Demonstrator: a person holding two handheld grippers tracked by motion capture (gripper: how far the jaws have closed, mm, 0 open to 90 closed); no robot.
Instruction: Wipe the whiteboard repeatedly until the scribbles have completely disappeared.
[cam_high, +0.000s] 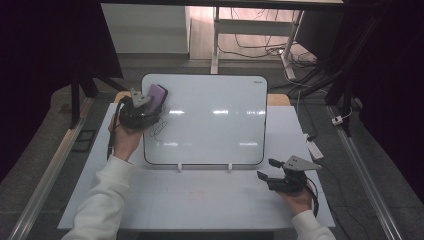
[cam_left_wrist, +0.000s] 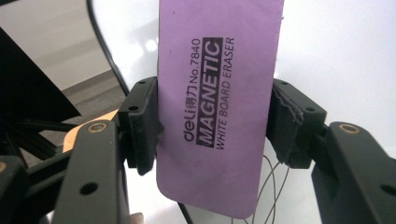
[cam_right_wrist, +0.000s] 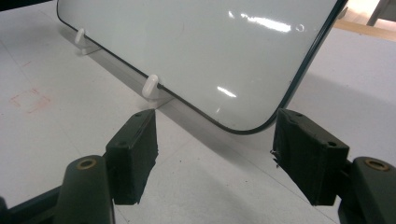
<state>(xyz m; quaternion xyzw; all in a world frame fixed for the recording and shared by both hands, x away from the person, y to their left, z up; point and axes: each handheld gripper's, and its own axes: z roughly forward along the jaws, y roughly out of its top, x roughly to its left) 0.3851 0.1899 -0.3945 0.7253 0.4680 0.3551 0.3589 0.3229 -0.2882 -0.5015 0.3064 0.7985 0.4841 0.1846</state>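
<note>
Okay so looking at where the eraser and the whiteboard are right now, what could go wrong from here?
1. The left tool grips the purple magnetic whiteboard eraser only by its narrow edges, so it may twist or slip under wiping pressure.
2. The white rounded-corner whiteboard leans on two small white pegs; the right tool is open beside its corner, so a hard push could shift it.
3. Thin scribbled lines below the eraser may get missed.

Glossy whiteboard (cam_high: 210, 125); matt, seemingly foam eraser (cam_left_wrist: 217, 93) (purple).
</note>
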